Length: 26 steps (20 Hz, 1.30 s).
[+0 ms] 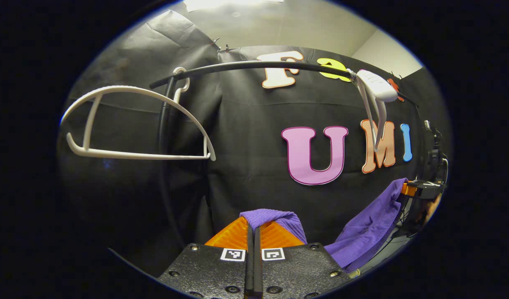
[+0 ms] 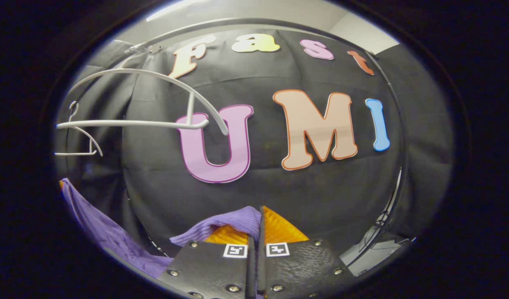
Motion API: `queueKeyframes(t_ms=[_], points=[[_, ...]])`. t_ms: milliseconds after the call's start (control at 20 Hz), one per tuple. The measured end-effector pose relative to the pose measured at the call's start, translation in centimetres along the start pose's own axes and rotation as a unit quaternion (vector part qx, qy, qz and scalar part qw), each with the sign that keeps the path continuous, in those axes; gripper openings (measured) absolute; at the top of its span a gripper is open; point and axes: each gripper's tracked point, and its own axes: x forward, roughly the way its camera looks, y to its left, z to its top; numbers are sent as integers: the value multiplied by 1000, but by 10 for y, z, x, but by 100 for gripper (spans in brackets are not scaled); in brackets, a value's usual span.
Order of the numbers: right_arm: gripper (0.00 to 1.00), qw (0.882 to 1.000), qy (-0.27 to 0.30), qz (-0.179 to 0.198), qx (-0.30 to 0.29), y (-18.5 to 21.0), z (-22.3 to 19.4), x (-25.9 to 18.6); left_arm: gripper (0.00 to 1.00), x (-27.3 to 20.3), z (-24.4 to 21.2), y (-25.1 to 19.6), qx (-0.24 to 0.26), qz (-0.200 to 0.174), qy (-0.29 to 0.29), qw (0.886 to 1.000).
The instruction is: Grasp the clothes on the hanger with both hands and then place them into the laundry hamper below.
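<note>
A purple garment (image 1: 368, 228) is off its hanger and stretches between my two grippers. My left gripper (image 1: 253, 226) is shut on one edge of it, a purple fold (image 1: 275, 216) bunching over the fingertips. At the right of the left gripper view the cloth runs up to the other gripper (image 1: 422, 189). In the right gripper view my right gripper (image 2: 258, 220) is shut on the garment (image 2: 233, 222), which trails away to the lower left (image 2: 101, 232). A bare white hanger (image 1: 134, 124) hangs from the black rail (image 1: 254, 65). The hamper is out of sight.
A second white hanger (image 1: 375, 89) hangs edge-on at the rail's right end. The rail's black upright (image 1: 163, 124) runs down behind the first hanger. In the right gripper view two empty hangers (image 2: 155, 120) hang at the left, and a curved black pole (image 2: 397, 158) stands at the right.
</note>
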Motion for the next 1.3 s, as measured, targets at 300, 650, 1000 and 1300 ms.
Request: queueKeyframes(t_ms=[300,650,1000,1300], points=[[2,999,-42,24,20,23,45,-62,0,-30,12,-20,-1,-16,-16,1000],[2,997,-76,20,-1,38,66,-121,0,-47,26,-82,-16,-70,-34,997],[2,995,-99,17,-13,40,75,-160,0,-56,38,-156,-35,-132,-42,990],[2,994,-112,4,-6,33,74,-170,2,-50,29,-196,-35,-157,-50,986]])
